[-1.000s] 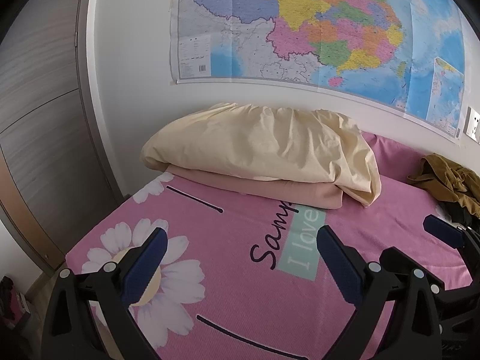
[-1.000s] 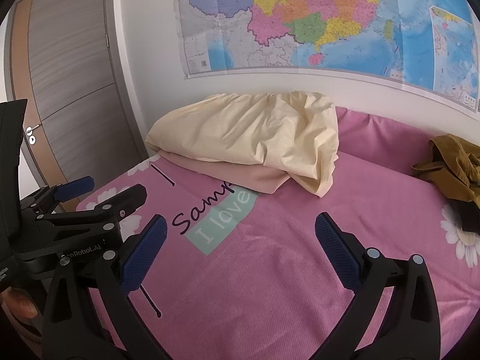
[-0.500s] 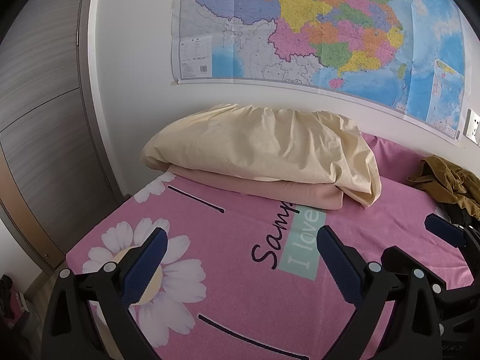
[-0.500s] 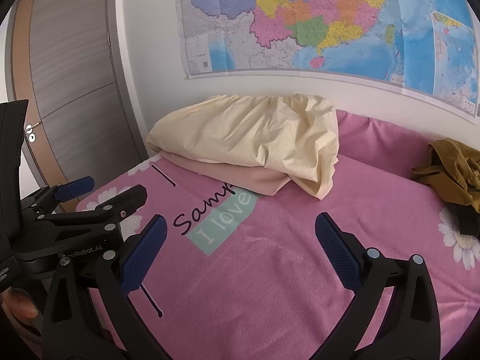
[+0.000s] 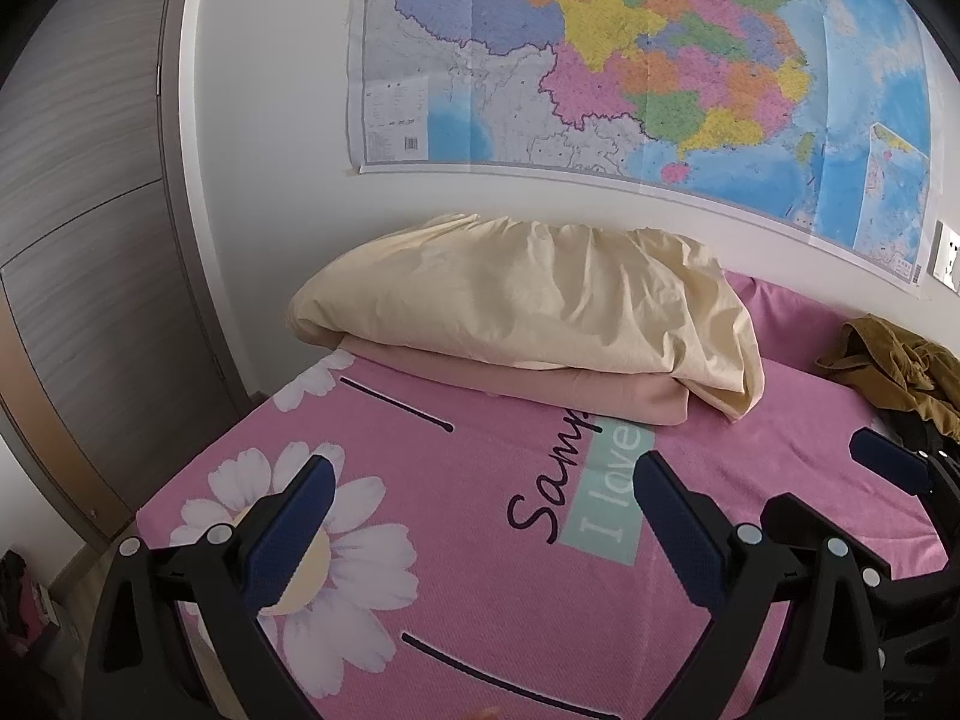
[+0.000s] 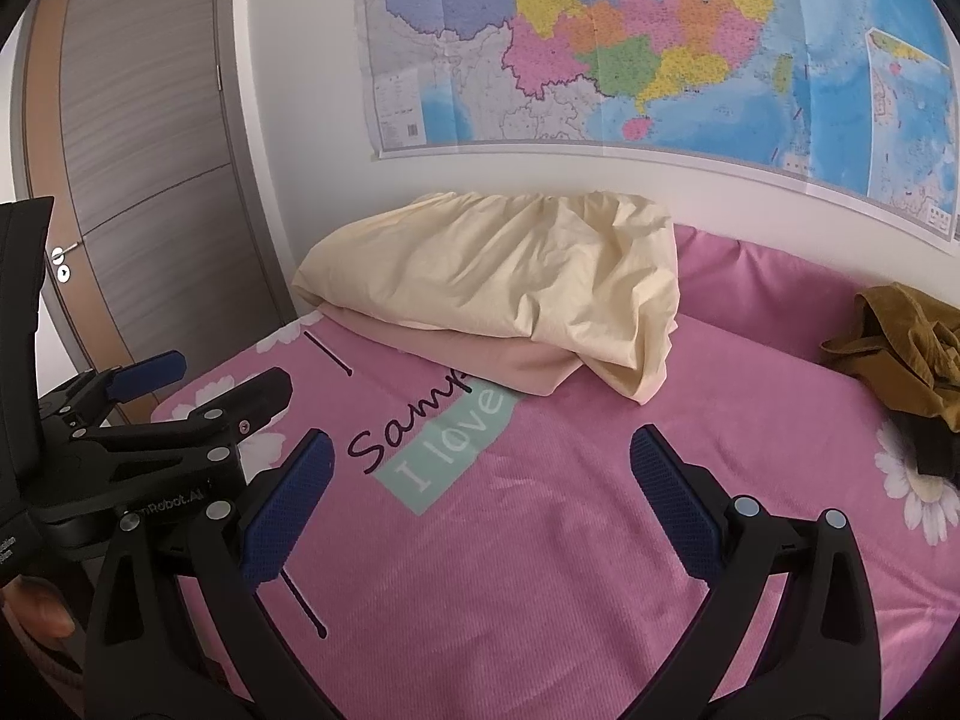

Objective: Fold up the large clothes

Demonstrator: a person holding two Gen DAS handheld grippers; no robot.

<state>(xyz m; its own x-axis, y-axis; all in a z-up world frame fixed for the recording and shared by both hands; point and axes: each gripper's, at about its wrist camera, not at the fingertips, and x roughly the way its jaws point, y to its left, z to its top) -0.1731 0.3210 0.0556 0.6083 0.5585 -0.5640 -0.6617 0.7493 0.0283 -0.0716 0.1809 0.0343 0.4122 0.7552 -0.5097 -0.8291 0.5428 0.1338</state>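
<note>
While both grippers hover above the pink bedspread (image 5: pixel 480 540), nothing is gripped by either. Far left in both views: grey wood-grain door (image 6: pixel 150 150), its handle showing in the right wrist view. Left gripper (image 5: pixel 480 516) jaws spread wide, blue pads (image 5: pixel 294 534) bare, only the daisy print (image 5: pixel 312 546) on the spread under them. Same tool visible at the left edge of the right wrist view (image 6: pixel 204 384), side-on, low over the bed's near left corner. Back left corner of the bed, against the wall: cream duvet (image 6: pixel 510 276) bunched on top of a folded peach blanket (image 6: pixel 516 363), the stack partly covering the printed lettering (image 6: pixel 444 432) on the spread. Above it a big coloured map (image 5: pixel 630 60) taped on the white wall. Right gripper (image 6: pixel 480 474) also wide open, pads empty, over the middle of the spread, well apart from the stack. Its fingertip (image 5: pixel 888 462) pokes in at the right edge of the left wrist view. Far right edge of the bed: crumpled mustard-brown garment (image 6: pixel 900 348) in a heap, unfolded, something dark (image 6: pixel 936 450) lying just in front of it, well apart from both grippers. White wall socket (image 5: pixel 947 258) just past the map's lower right corner
</note>
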